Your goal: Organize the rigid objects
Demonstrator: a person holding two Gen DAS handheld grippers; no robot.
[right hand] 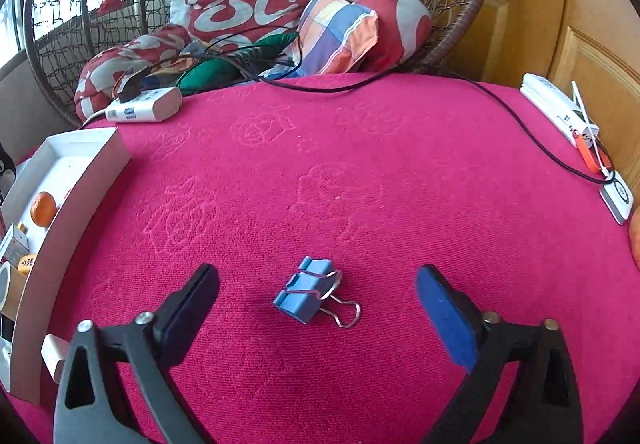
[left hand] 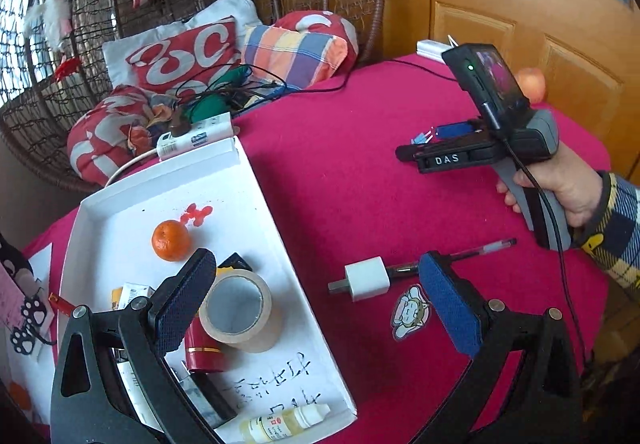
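Jaws of both grippers apart, empty — blue binder clip (right hand: pixel 307 290), wire handles, between right gripper (right hand: pixel 318 282) fingers.

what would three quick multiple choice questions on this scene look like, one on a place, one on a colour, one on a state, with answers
1. Where is the roll of tape?
A. in the white tray
B. on the red cloth beside the pen
C. on the wicker chair

2. What colour is the binder clip?
A. black
B. blue
C. yellow

3. How is the right gripper?
A. shut on the clip
B. shut and empty
C. open, with the clip between its fingers

Answers:
1 A, the tape stands inside the tray walls near the orange.
2 B, its body is light blue with wire handles.
3 C, both fingers stand wide apart and neither touches the clip.
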